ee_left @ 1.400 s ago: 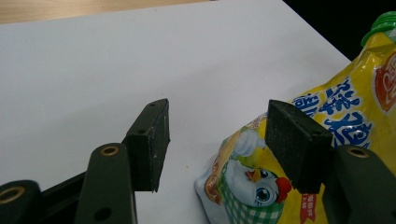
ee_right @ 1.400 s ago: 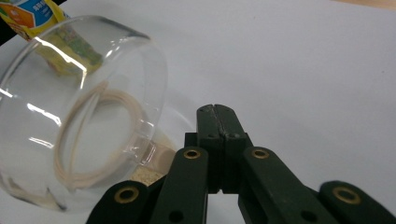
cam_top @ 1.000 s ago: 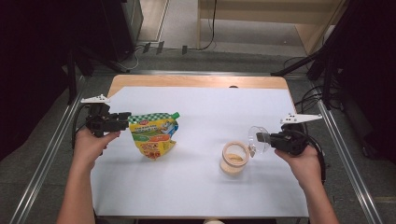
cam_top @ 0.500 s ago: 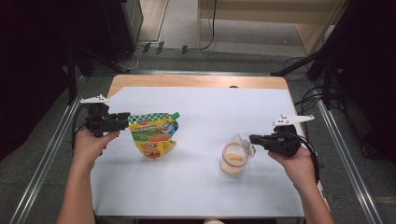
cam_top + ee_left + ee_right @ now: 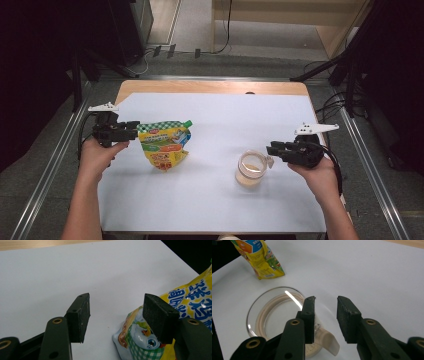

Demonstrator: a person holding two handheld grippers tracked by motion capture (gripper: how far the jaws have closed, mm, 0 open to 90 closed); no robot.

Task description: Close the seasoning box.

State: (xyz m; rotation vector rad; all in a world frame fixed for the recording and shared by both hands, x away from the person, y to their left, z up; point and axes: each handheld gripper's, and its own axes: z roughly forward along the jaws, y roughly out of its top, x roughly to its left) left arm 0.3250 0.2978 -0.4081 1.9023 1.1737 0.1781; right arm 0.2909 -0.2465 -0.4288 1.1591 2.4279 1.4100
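The right gripper (image 5: 274, 148) has let go of the glass mug (image 5: 249, 169); its jaws now stand narrowly open over the handle, while the left gripper (image 5: 134, 130) holds its jaws wide beside the yellow pouch (image 5: 162, 145).

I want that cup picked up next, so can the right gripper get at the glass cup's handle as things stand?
Probably yes. The right gripper is open, level with the glass cup, whose handle points toward it. Nothing lies between them on the white table.

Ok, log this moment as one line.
left gripper: open beside yellow snack pouch | right gripper: open at clear glass mug handle | white table
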